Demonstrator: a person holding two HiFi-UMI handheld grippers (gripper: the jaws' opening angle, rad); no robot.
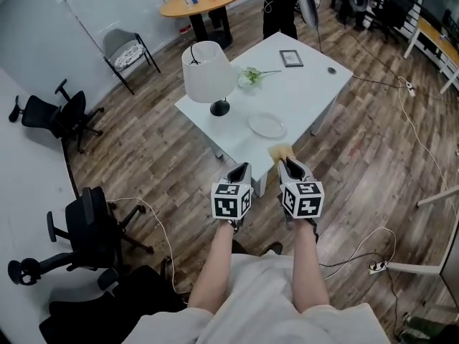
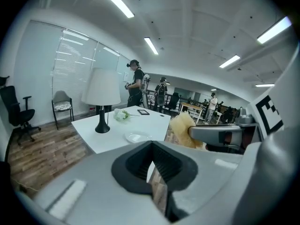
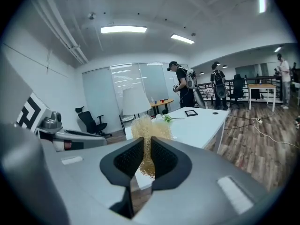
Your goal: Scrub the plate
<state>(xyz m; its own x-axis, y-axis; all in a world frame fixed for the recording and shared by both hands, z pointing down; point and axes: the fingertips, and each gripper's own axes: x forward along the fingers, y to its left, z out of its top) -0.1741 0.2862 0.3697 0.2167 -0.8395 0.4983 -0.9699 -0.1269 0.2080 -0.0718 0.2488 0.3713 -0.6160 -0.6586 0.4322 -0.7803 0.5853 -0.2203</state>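
Observation:
A white plate (image 1: pixel 267 125) lies near the front edge of the white table (image 1: pixel 308 84); the left gripper view shows the plate (image 2: pixel 137 137) beyond the jaws. My right gripper (image 1: pixel 289 165) is shut on a yellow fibrous scrubber (image 1: pixel 280 151), held in the air just short of the table's near corner. The scrubber (image 3: pixel 149 128) sticks out between the right gripper's (image 3: pixel 146 143) jaws and also shows in the left gripper view (image 2: pixel 182 128). My left gripper (image 1: pixel 240 169) hovers beside it over the floor. The left gripper's (image 2: pixel 152 144) jaws are closed together with nothing held.
On the table stand a white lamp (image 1: pixel 208 74), white flowers (image 1: pixel 251 75) and a small picture frame (image 1: pixel 291 58). Black office chairs (image 1: pixel 86 228) stand at the left. A round wooden table (image 1: pixel 201 2) and a person (image 1: pixel 280 6) are beyond. Cables (image 1: pixel 358 253) lie on the floor at the right.

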